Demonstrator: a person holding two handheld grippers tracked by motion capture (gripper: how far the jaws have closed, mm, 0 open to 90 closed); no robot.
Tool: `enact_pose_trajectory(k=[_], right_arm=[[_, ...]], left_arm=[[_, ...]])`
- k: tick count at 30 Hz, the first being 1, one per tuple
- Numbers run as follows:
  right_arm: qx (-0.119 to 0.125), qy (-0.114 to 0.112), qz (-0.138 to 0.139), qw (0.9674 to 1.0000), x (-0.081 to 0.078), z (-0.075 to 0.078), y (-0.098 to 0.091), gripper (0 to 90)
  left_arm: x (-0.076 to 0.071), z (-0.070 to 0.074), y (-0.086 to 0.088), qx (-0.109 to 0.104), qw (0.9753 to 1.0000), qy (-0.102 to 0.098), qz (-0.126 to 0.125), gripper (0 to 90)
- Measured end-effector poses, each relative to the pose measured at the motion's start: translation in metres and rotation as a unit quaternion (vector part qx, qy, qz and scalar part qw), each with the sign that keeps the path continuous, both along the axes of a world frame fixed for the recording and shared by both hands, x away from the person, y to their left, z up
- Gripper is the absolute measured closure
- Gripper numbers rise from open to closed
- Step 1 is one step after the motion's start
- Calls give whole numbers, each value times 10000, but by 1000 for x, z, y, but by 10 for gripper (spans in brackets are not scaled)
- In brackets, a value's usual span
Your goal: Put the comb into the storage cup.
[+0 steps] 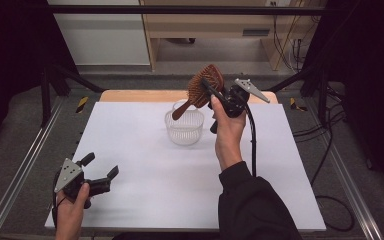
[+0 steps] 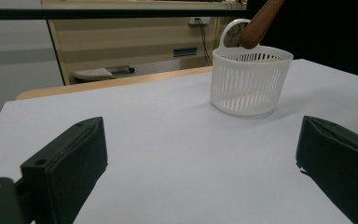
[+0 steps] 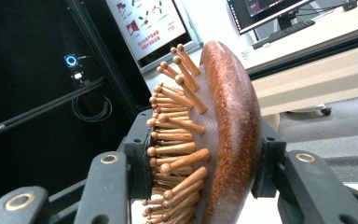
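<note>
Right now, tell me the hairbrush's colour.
Reddish-brown wood, the hairbrush and its pins alike; the right gripper view shows it best.

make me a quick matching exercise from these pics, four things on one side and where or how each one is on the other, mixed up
Things:
1. hairbrush
2. basket
3. left claw
4. right claw

States:
A. open, nothing between its jaws, low near the table's front left corner
B. standing on the white table, white and slotted
C. shut on the brush head
D. held up tilted, handle end pointing down at the basket

Pairs: 1-D, 2-B, 3-A, 4-C
</note>
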State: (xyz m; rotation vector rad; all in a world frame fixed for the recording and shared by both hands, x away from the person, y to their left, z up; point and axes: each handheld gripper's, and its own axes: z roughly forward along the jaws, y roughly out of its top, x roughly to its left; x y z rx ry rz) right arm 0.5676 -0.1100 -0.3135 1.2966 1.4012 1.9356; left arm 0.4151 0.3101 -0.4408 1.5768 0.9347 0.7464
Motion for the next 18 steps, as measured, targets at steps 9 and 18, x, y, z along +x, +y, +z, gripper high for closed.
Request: enact_pose_trajectory(k=[9, 18], right_arm=[[-29, 112, -10, 9999, 7, -16, 4, 525], [4, 234, -58, 9997, 11, -29, 5, 525]], left_arm=[[0, 0, -2, 46, 10000, 14, -39, 21], [0, 0, -2, 40, 10000, 19, -53, 20]])
